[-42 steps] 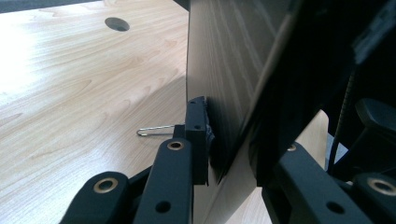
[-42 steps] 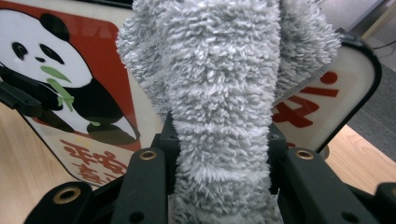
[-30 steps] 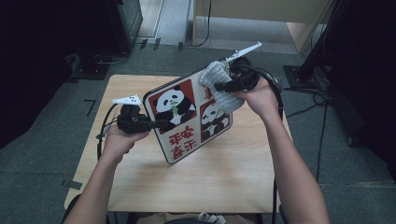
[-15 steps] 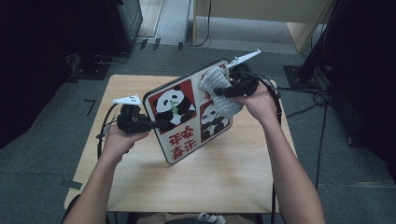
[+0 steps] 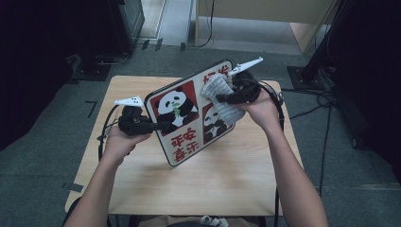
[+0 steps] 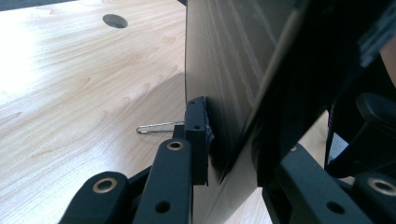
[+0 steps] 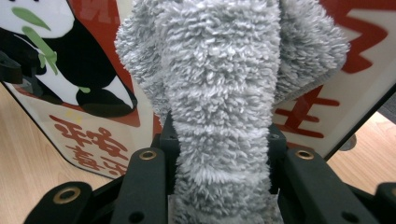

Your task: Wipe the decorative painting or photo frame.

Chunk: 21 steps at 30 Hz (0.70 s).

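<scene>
Red-and-white, the rounded rectangular board printed with pandas and red characters (image 5: 189, 118) stands tilted on its near edge over the middle of the pale wooden bench (image 5: 222, 179), its printed face turned toward the person. The left gripper (image 5: 158, 126) is clamped tight on the board's left edge; in the left gripper view its black pad (image 6: 198, 135) presses against the board's plain wood-grain back (image 6: 224, 70). The right gripper (image 5: 226, 99) is closed firmly on a fluffy grey cloth (image 5: 220, 94), which lies against the far right part of the printed face. In the right gripper view the cloth (image 7: 219, 93) bulges up between the jaws, touching the board (image 7: 84, 121).
</scene>
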Available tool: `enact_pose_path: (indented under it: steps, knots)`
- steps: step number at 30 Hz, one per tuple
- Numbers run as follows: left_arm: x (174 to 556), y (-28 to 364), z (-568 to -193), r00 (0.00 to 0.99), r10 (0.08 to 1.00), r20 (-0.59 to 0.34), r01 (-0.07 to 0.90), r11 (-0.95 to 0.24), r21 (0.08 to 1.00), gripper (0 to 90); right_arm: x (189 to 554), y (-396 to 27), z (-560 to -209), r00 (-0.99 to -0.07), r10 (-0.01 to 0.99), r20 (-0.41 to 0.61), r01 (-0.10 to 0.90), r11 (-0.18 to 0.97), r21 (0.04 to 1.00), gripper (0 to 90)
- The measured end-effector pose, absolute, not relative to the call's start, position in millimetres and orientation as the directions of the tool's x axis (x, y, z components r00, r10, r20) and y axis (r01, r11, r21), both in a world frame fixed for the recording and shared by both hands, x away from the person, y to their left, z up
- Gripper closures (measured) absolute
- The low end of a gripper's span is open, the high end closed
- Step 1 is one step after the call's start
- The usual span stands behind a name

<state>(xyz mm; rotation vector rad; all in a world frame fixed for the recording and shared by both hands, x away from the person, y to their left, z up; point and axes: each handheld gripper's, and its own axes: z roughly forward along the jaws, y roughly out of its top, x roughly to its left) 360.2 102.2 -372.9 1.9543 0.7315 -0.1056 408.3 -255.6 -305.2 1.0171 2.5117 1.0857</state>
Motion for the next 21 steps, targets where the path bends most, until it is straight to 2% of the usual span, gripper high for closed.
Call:
enact_pose_path:
  steps: [21]
  knots:
    - [360.6, 101.8, -372.5, 0.817, 0.444, -0.368, 0.527, -0.317, 0.788, 77.7, 403.5, -265.1, -331.4, -0.731, 0.676, 0.091, 0.525, 0.473, 0.708, 64.0]
